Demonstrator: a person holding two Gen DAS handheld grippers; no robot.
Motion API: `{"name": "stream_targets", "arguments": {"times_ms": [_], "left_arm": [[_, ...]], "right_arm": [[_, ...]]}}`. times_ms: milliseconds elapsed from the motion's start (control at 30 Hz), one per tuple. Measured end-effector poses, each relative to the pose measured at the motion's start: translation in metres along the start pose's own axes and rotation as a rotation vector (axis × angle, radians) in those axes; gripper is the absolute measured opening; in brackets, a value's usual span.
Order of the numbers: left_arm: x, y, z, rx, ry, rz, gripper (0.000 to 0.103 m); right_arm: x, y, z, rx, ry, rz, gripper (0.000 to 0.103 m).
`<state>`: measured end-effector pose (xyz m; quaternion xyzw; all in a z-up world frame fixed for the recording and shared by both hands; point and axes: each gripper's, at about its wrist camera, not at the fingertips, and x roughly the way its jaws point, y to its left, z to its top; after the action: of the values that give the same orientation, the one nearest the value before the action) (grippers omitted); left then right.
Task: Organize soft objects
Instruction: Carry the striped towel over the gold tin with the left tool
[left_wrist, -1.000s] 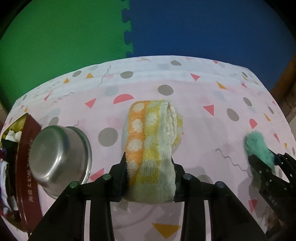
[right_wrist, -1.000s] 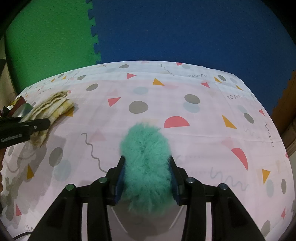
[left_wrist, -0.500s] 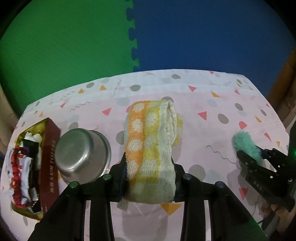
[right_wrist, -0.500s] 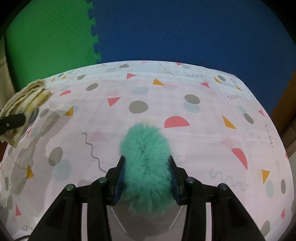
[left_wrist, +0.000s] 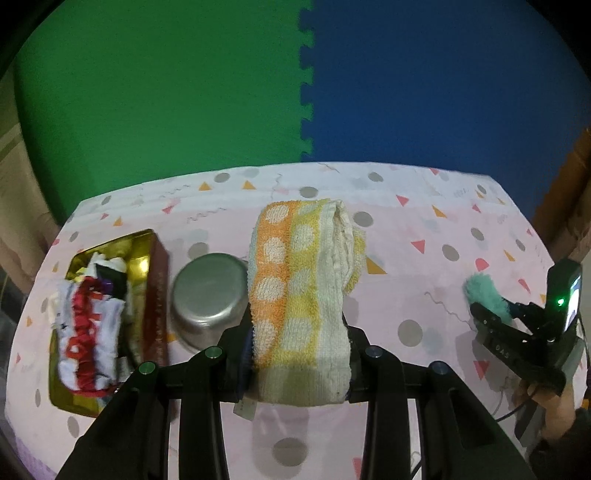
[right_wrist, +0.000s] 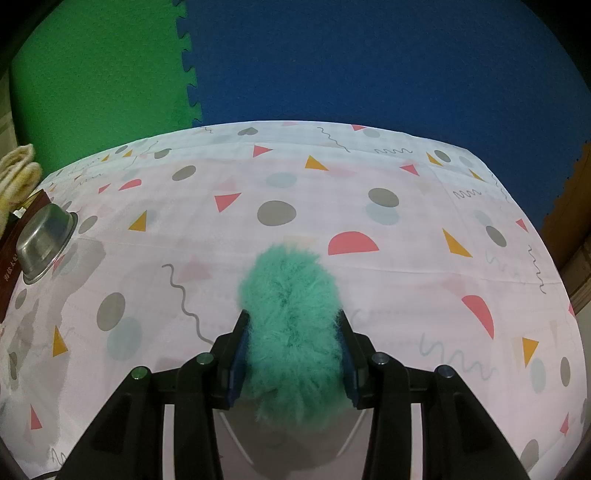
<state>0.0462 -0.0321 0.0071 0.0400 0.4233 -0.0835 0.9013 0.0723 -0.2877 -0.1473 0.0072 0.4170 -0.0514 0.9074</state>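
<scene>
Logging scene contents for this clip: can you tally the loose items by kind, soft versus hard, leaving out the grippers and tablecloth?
Soft, held in grippers: 2, the folded towel and the green fluffy piece
Soft, in the tin: 1 bundle of fabrics; separate pieces cannot be told
Hard containers: 2, the gold tin and the upturned steel bowl
Total: 5

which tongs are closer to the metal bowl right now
Left. The left tongs, holding the towel, sit just beside the metal bowl; the right tongs, gripping the green fluff, are across the table.

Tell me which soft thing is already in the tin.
The red-and-white cloth. It lies in the gold tin, while the towel and green fluffy ball sit clamped in jaws.
</scene>
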Motion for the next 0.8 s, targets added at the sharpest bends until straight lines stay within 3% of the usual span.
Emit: {"name": "stream_targets", "arguments": {"times_ms": [233,433,633,800], "left_arm": [[-0.022,0.050,0.005,-0.061,-0.020,0.044,0.033],[-0.028,0.113,0.008,-0.145,-0.022,0.146,0.033],[-0.020,0.171,0.010,-0.201,-0.009,0.266,0.034],[-0.008,0.213,0.010,-0.264,0.015,0.302,0.033]], "right_arm": [[0.000,0.000,0.000,0.000,0.000,-0.001,0.042],[0.000,0.000,0.001,0.000,0.001,-0.001,0.042],[0.000,0.001,0.001,0.000,0.001,-0.002,0.042],[0.000,0.000,0.001,-0.002,0.002,-0.003,0.042]]}}
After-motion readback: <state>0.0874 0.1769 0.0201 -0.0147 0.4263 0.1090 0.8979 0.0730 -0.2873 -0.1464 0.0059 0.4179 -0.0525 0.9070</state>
